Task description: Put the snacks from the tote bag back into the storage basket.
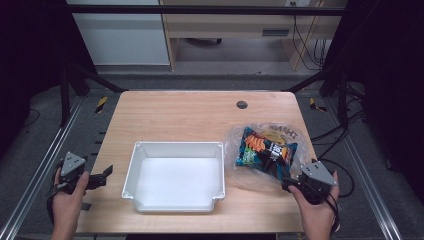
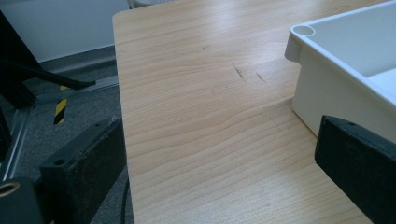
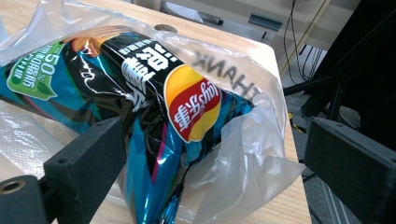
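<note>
Chip bag [image 1: 266, 150] sits inside clear plastic bag [image 1: 240, 170] on surface [image 1: 190, 115], right of white bin [image 1: 174, 175]. Right gripper [image 1: 290, 184] spread at the bag's near edge, nothing pinched. Left gripper [image 1: 102, 176] spread at the surface's left edge.

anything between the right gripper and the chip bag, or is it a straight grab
Not quite straight. The chip bag lies inside a clear plastic bag, whose open mouth faces the right gripper. The jaws stand open around that end, so loose plastic film sits between them and the chip bag. Nothing else visible blocks it.
</note>
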